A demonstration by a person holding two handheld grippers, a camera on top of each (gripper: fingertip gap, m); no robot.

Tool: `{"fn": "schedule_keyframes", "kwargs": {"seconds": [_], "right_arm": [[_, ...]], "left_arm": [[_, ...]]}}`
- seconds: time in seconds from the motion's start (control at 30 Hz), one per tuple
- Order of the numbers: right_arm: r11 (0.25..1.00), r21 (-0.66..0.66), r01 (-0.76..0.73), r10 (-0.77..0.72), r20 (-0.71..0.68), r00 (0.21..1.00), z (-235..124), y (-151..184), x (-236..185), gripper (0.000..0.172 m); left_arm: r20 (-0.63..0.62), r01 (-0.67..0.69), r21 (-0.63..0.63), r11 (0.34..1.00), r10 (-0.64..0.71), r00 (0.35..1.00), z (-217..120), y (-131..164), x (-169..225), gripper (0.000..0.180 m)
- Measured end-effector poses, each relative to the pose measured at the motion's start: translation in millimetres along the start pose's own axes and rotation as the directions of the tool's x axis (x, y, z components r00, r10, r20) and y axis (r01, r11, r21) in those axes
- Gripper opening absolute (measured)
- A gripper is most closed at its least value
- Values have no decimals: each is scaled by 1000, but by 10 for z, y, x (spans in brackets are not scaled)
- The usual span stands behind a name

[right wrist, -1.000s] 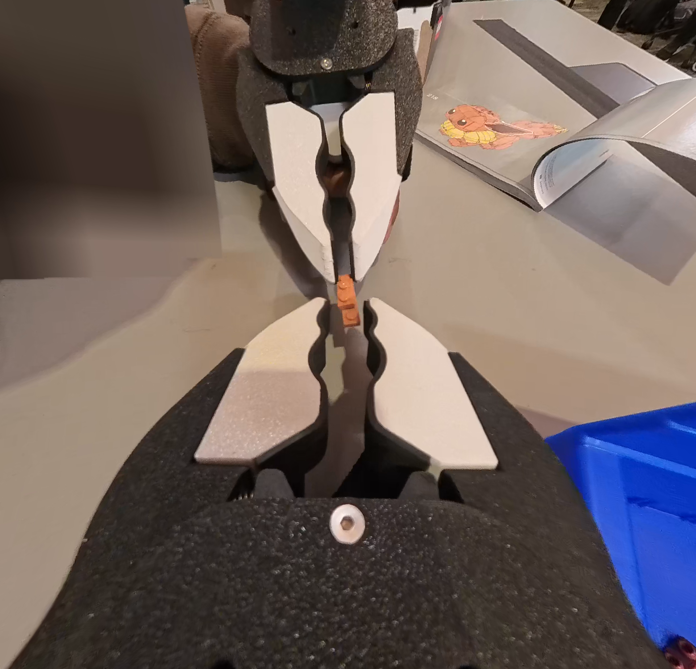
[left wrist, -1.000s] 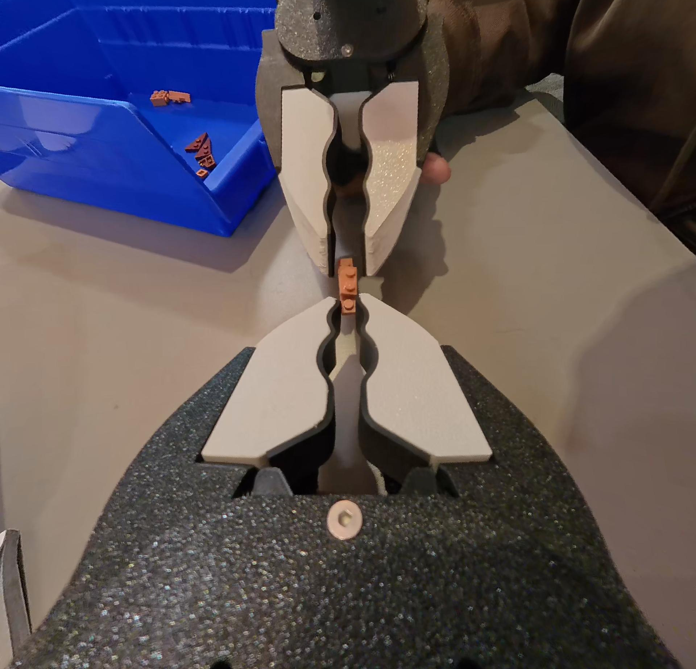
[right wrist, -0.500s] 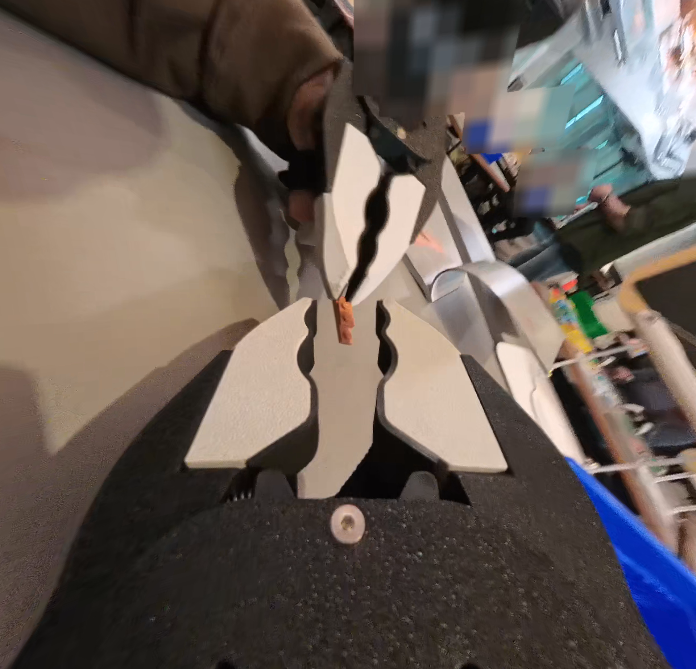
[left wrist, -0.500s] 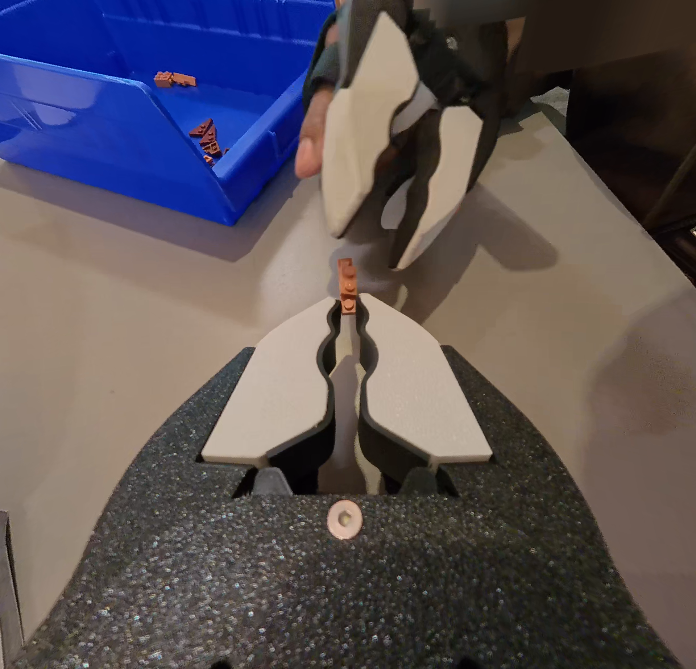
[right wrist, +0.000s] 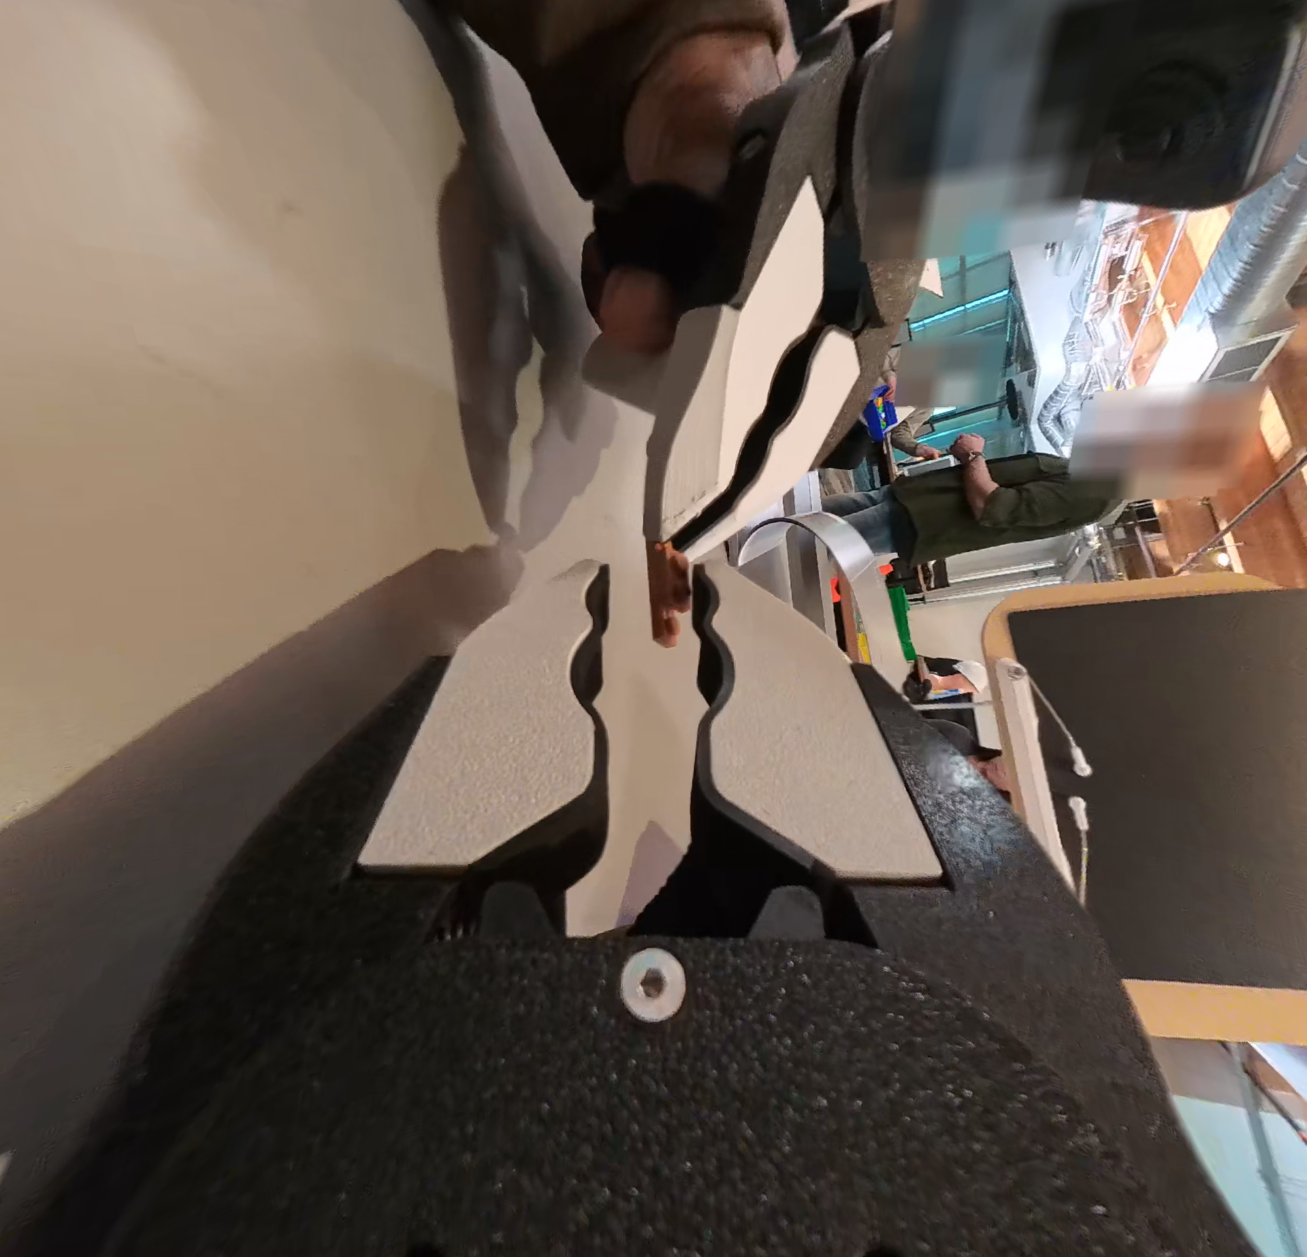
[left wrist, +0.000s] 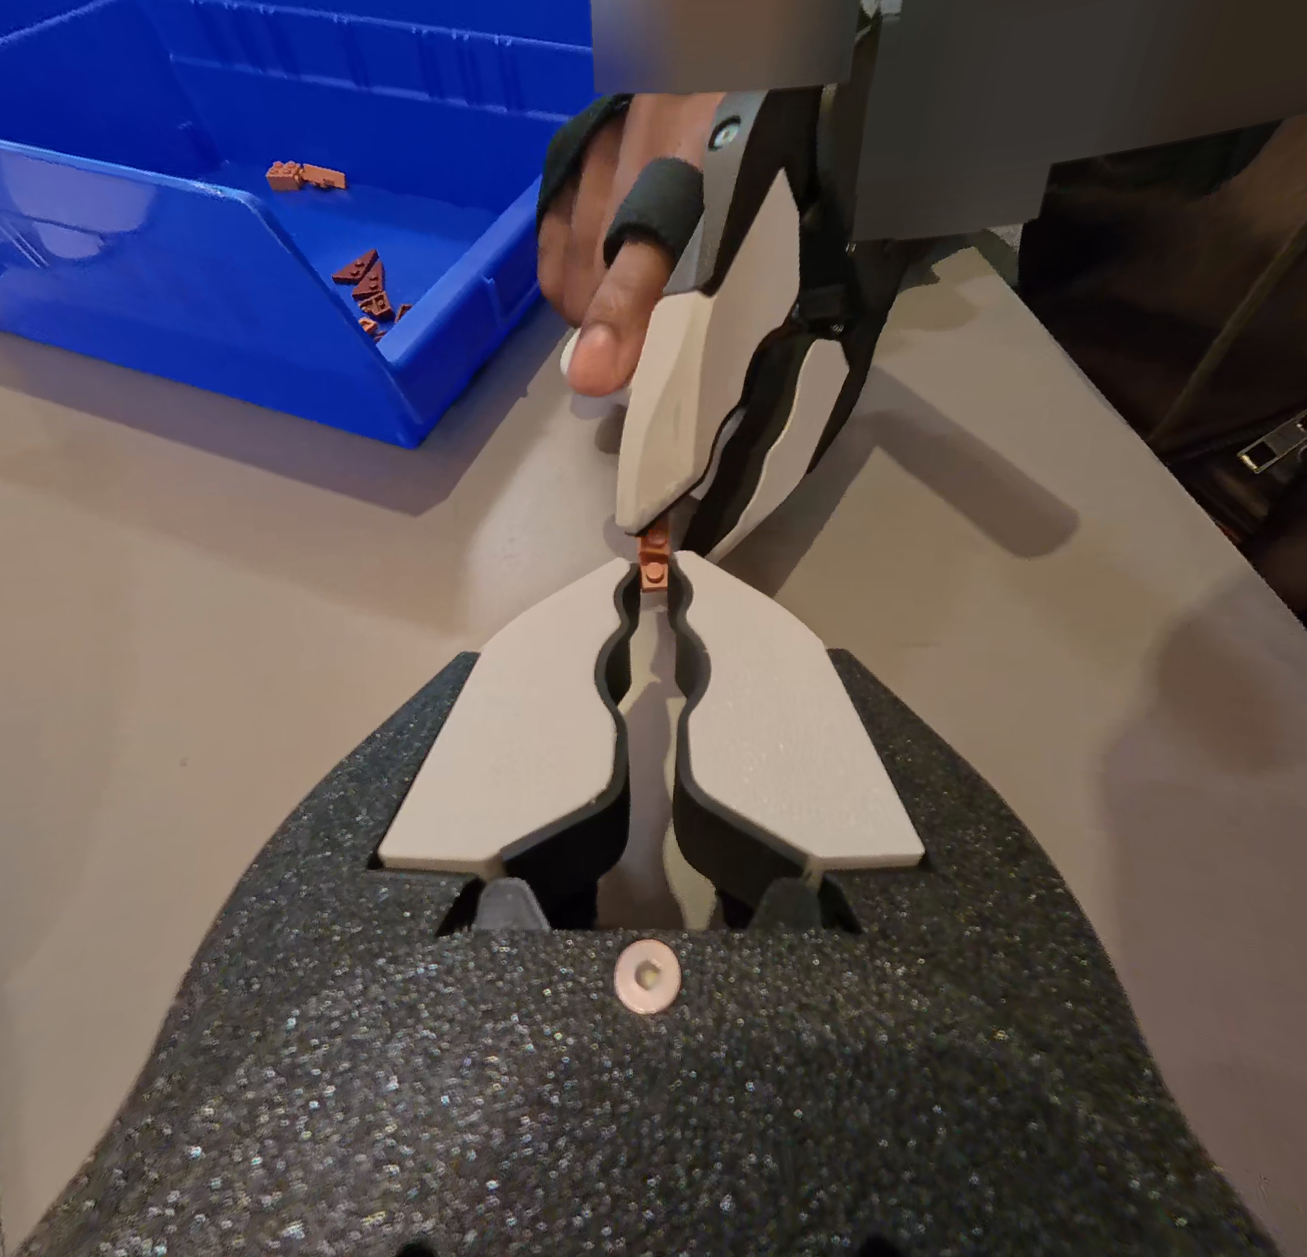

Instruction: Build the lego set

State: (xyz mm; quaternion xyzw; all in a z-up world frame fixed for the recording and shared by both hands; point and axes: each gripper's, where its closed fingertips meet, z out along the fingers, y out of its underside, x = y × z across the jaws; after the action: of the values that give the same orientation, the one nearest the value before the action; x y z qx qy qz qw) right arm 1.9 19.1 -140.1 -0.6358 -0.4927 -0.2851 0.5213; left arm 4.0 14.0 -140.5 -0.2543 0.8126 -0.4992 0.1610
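Left gripper (left wrist: 654, 576) level, fingers nearly together, pads pinching a small brown brick (left wrist: 653, 568) at the tips. Right gripper (right wrist: 651, 579) rolled sideways, fingers apart around the brick's far end, not pressing it. Bare hand (left wrist: 601, 261) with black finger strap grips its body.

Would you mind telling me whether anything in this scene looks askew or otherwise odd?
Only one thing: the right gripper is rolled on its side, so its view shows the table as a tilted wall. The brick piece sits straight in the left gripper.
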Motion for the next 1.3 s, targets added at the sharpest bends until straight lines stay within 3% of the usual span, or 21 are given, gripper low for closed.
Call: {"fn": "schedule_keyframes", "kwargs": {"seconds": [0.1,0.57,0.83,0.97,1.3], "right_arm": [[1000,-15,21,-22,-26,999,5,24,35,11],[997,7,-81,81,1,997,-34,22,79,9],[991,27,-129,130,-40,991,-65,21,179,9],[991,38,-125,127,-55,990,-79,5,203,9],[998,32,-47,50,-110,993,-106,-21,245,9]], "left_arm": [[-10,2,6,1000,-2,1000,5,-5,15,7],[-40,69,77,995,-66,997,2,-77,20,6],[-37,121,87,989,-118,992,23,-93,-5,22],[-41,111,95,989,-108,993,40,-120,10,8],[-106,198,127,972,-185,977,23,-175,50,19]]}}
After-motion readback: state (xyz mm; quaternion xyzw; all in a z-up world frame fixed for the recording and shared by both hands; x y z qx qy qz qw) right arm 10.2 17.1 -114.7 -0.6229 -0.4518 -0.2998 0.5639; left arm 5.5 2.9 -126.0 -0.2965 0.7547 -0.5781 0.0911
